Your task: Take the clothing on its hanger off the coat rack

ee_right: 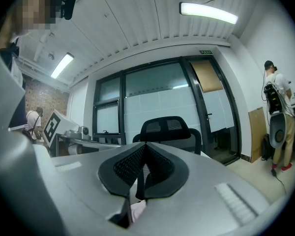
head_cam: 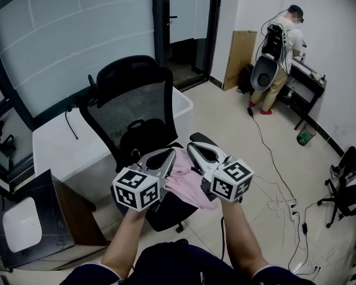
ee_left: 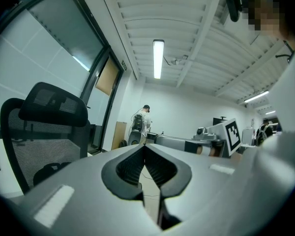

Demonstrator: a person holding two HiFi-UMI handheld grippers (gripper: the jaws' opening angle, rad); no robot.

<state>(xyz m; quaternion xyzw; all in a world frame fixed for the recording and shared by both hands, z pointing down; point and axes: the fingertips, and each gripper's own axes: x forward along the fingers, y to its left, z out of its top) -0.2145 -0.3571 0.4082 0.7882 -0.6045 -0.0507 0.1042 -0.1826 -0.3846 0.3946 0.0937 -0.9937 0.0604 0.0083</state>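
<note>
Pink soft cloth garment [head_cam: 187, 186] lies crumpled on the black mesh office chair [head_cam: 133, 94] at six o'clock, under both tongs. Left gripper [head_cam: 169, 153] and right gripper [head_cam: 194, 145] are pinched closed, holding nothing. Light and limp, I judge; I'd grab a bunched fold.

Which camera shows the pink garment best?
Head view: the pink garment shows as a broad patch over the black chair. The right gripper view catches only a pink sliver low in its jaw gap. The left gripper view shows none of it.
</note>
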